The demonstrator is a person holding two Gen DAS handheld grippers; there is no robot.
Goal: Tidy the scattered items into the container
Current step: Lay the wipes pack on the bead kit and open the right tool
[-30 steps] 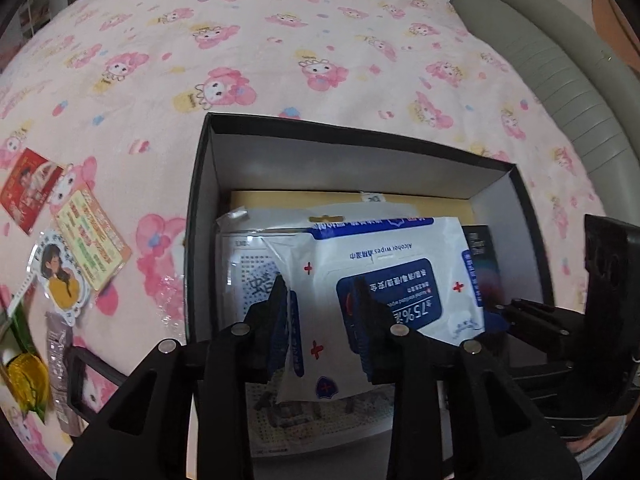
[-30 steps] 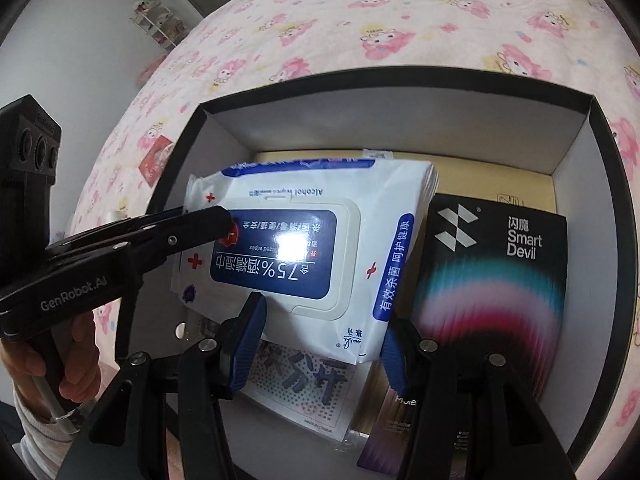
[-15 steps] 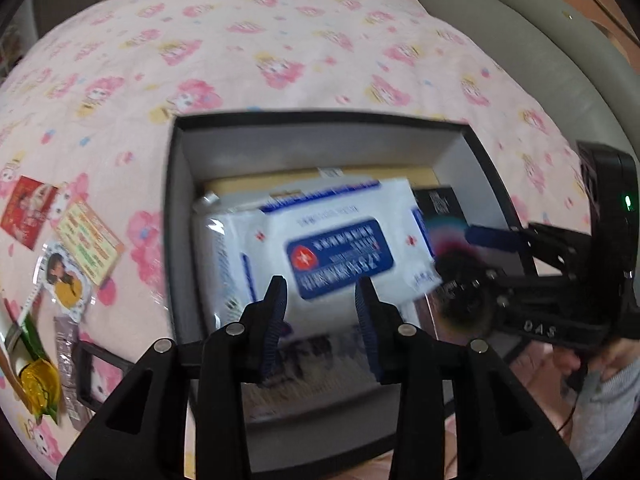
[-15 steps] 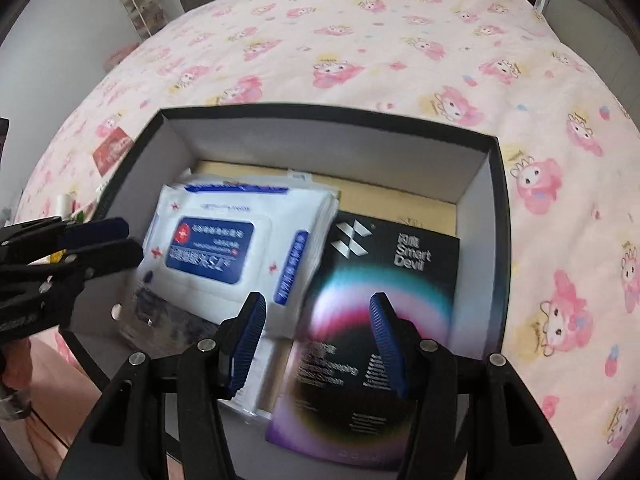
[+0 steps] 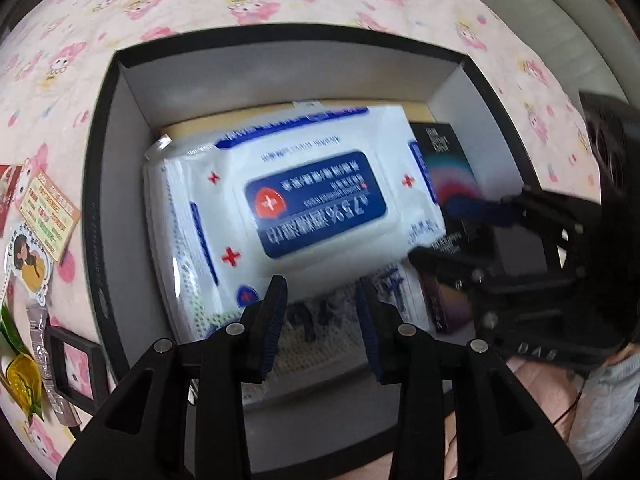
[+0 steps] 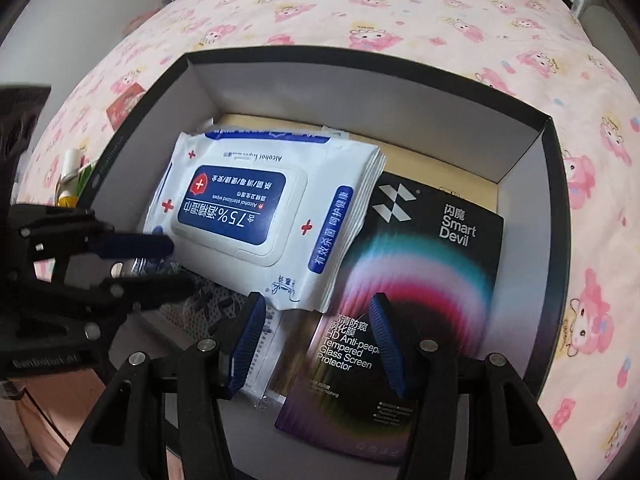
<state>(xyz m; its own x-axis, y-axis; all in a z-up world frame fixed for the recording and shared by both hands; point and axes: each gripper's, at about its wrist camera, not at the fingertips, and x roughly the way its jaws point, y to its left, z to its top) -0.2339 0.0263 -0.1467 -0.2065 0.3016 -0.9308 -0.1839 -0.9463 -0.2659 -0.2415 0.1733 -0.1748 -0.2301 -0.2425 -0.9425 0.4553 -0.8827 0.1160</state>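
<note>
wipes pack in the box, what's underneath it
The wipes pack lies on a clear bag with a dotted printed sheet, over a tan flat package on the box floor. Whatever else sits beneath is covered.

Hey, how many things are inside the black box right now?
4 visible: the wipes pack at left, the screen protector box at right, a dotted clear packet under the wipes, and a tan flat piece beneath them all. More may be hidden underneath.
</note>
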